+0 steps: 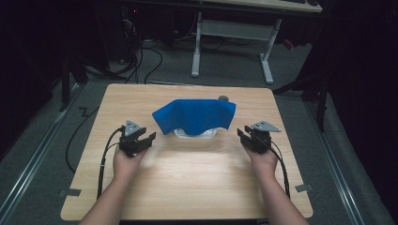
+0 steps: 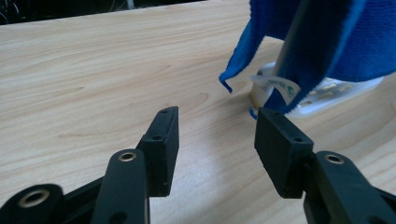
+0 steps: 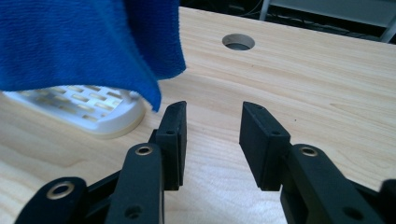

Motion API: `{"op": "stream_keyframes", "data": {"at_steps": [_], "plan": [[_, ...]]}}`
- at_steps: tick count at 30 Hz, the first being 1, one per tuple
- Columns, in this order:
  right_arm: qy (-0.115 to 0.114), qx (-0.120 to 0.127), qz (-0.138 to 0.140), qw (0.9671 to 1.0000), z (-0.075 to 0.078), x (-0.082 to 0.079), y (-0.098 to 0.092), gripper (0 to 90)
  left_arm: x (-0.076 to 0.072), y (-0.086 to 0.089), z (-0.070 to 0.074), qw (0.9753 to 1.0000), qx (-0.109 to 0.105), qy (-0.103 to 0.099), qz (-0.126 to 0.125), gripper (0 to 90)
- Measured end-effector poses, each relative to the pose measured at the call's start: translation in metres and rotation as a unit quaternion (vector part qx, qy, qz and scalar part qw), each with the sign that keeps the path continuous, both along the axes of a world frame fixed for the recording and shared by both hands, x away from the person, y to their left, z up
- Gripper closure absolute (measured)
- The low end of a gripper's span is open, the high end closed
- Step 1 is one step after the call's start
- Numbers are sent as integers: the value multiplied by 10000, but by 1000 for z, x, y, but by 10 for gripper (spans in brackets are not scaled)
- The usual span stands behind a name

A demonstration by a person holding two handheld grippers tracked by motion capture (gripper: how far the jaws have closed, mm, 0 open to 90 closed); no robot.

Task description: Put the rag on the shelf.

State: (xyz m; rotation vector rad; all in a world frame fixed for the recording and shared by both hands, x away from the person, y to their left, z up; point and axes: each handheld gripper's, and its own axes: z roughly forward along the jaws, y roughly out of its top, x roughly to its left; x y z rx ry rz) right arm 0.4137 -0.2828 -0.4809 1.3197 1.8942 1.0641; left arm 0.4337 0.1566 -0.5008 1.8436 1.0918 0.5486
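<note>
Each hand holds a hand-held gripper, left (image 1: 139, 139) and right (image 1: 249, 136), low over the surface (image 1: 197, 183) (jaws apart).

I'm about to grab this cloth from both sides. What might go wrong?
The blue cloth drapes over a light white rack and a rod, so pulling may drag or tip them. Both grippers, left and right, stand open beside the cloth's hanging corners, so a jaw may close on the rack's rim instead.

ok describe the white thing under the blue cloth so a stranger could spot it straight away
Start at the wooden table and find the blue cloth draped near its middle. Peeking out beneath the cloth's near edge is a white plastic base, low and flat, its top pierced with rows of small slots.
</note>
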Motion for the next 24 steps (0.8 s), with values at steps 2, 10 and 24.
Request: {"op": "stream_keyframes", "data": {"at_steps": [2,10,24], "plan": [[9,-14,6,10000,1,-5,1,606,-8,3,0,10000,-7,18,-16,503],[-162,-77,219,9996,6,-32,8,593,-37,12,3,9999,55,-38,-139,497],[101,-168,437,9989,-14,-105,17,451,-131,9,-24,9971,241,394,-606,453]]}}
